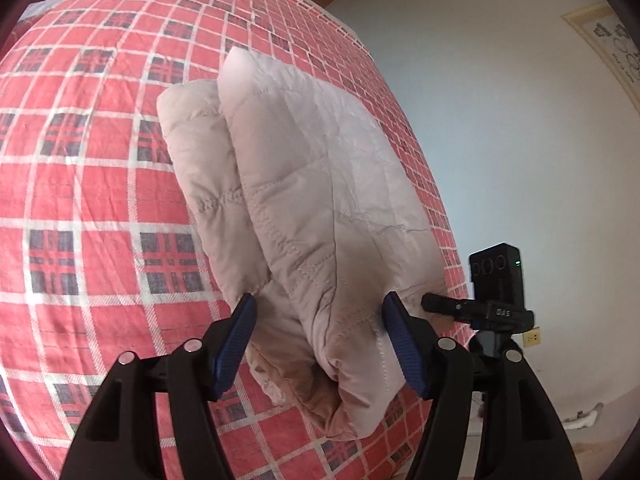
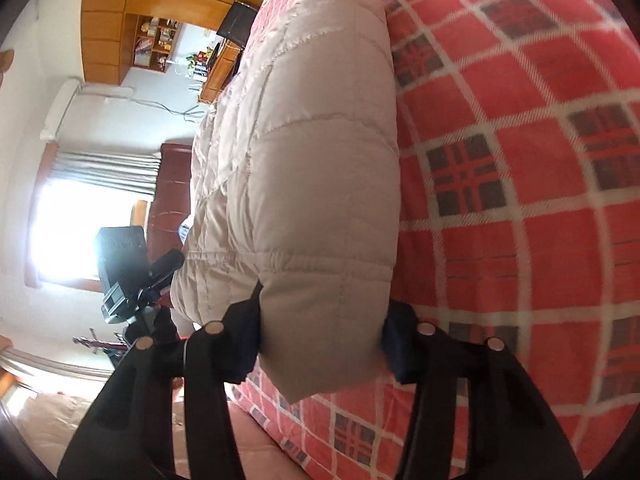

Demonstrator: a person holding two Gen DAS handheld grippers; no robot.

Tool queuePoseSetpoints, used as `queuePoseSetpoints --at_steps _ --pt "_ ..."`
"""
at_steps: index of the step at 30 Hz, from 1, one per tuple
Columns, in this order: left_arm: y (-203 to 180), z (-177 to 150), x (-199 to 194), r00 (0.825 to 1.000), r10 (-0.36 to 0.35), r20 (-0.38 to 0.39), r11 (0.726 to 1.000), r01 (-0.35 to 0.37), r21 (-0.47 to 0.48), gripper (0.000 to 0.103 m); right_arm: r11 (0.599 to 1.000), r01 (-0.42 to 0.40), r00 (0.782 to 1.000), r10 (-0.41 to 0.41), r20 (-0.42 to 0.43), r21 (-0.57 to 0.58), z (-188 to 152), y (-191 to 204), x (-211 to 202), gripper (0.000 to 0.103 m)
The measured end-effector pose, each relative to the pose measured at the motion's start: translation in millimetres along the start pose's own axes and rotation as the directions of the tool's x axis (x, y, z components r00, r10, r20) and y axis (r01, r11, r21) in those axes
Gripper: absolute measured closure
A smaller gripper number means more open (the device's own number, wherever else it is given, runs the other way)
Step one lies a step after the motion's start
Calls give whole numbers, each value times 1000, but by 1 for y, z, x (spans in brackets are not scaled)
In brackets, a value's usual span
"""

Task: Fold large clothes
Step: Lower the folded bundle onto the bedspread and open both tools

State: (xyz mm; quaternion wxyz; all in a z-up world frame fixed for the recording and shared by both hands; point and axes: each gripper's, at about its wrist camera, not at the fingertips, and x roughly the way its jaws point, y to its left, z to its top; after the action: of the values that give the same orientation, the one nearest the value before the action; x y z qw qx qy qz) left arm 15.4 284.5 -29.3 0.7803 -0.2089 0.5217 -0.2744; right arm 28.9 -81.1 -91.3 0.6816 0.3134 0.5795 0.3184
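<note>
Folded beige quilted jacket point(image 1: 304, 208) is lying on the red plaid bedspread point(image 1: 80, 184), nr its edge. Left gripper point(image 1: 318, 312) is clamping jacket's near end. Right gripper point(image 2: 320, 332) is pinching jacket's cuffed corner, pads pressing fabric both sides.

My left view is evenly bright and sharp, with soft shadow at lower centre. My right view is softer: the window point(image 2: 64, 228) at left blows out white, the right side smears. Both curve strongly, with dark vignetted corners.
</note>
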Motion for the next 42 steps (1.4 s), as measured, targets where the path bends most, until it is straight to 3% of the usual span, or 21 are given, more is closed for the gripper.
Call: queuePoseSetpoints --at_steps 4,12,20,24,28,31,37,42 --pt "-3 -2 15 998 65 -11 997 -65 43 38 999 45 999 -46 -23 -20 -7 1 9 55" --pt "-11 -4 44 993 108 -42 993 -105 58 37 998 60 998 -60 -30 -9 -5 -3 21 52" --pt "-18 -10 34 989 147 -23 989 -147 21 37 975 210 978 -209 18 -77 -11 25 3 28" --pt "-22 -13 29 983 182 -11 983 -182 -7 35 945 313 949 -307 78 -90 -16 39 -10 17" --pt "-36 -15 17 966 259 7 966 -259 -3 29 873 477 877 -465 124 -105 -18 59 -15 12" --pt "-50 -16 11 942 334 30 942 -335 20 27 827 552 832 -538 135 -108 -22 72 -15 11" --pt "-75 -20 -3 905 423 54 904 -425 47 21 772 619 784 -595 174 -145 -33 103 -14 11" --pt "-85 -24 -11 875 478 73 874 -482 53 18 764 623 781 -592 199 -167 -39 119 -18 11"
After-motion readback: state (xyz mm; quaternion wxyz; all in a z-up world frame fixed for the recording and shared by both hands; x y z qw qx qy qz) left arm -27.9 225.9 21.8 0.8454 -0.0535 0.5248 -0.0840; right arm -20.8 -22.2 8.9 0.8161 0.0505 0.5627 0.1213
